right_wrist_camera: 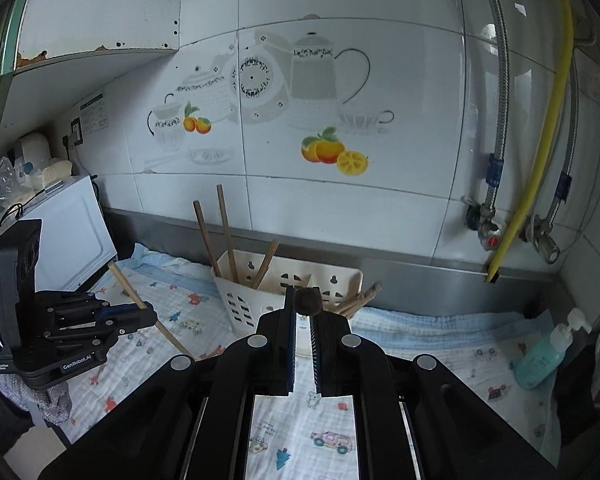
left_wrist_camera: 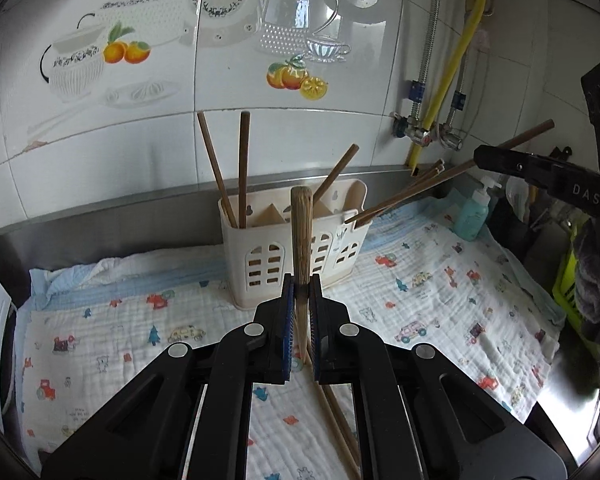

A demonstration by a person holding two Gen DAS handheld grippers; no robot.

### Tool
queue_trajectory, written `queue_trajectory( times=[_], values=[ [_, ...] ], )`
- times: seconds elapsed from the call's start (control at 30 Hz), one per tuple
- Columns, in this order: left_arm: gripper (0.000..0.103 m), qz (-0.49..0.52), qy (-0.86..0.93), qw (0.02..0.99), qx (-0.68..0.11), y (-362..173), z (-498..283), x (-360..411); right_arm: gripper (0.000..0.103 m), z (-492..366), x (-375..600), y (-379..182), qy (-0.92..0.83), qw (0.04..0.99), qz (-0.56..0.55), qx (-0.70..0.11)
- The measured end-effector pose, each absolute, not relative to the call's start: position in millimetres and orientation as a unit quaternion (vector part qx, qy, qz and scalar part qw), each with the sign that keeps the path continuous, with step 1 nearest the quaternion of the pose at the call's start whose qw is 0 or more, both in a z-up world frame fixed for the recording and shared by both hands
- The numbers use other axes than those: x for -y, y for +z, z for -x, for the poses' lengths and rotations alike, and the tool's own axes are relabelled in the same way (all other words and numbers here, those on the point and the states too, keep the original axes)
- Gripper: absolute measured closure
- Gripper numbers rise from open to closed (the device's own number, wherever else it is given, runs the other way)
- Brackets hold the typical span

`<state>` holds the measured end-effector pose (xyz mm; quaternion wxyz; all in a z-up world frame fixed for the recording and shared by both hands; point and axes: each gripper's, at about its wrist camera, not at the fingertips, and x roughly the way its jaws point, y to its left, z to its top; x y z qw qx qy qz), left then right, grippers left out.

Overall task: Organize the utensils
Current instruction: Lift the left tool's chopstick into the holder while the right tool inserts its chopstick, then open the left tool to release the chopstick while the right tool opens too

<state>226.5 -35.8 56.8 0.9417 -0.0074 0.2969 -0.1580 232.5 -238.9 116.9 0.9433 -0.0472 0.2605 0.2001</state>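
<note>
Each claw [left_wrist_camera: 301, 286] [right_wrist_camera: 303, 300] clamps 1 chopstick [left_wrist_camera: 301, 232] [right_wrist_camera: 307, 299] between its tips.

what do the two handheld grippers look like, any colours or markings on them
Both are black plastic with angular linkage arms and round silver pivot pins. The left gripper and right gripper have blue ribbed pads inside the fingers. White lettering "GenRobot.AI" marks the left one's side. A grey fuzzy sleeve shows beneath it.

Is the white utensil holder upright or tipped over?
Upright. The utensil holder stands on the cloth with its opening upward and chopsticks sticking up out of it.
</note>
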Motion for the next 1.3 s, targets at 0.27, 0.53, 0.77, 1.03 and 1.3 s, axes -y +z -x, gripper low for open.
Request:
queue_trajectory(
  times=[0.27, 0.53, 0.77, 1.03, 1.3],
  values=[
    [0.097, -0.001, -0.164, 0.950, -0.267, 94.6, -233.2, 38.4, 0.097, -240.9, 242.9, 146.7, 0.181, 0.947, 0.076, -0.253],
    [0.097, -0.017, -0.154, 0.966, -0.208, 151.0, -243.8, 45.0, 0.097, -270.1, 238.1, 135.5, 0.168, 0.938, 0.096, -0.288],
    [0.097, -0.016, -0.128, 0.974, -0.186, 178.0, -275.1, 45.0, 0.097, -287.5, 233.6, 120.7, 0.174, 0.927, 0.101, -0.316],
    [0.097, -0.019, -0.105, 0.968, -0.226, 155.0, -317.3, 45.4, 0.097, -301.2, 223.8, 105.8, 0.179, 0.916, 0.120, -0.340],
    [0.096, -0.007, -0.106, 0.962, -0.253, 131.1, -332.8, 41.3, 0.097, -314.8, 223.0, 93.5, 0.178, 0.911, 0.113, -0.354]
  ],
)
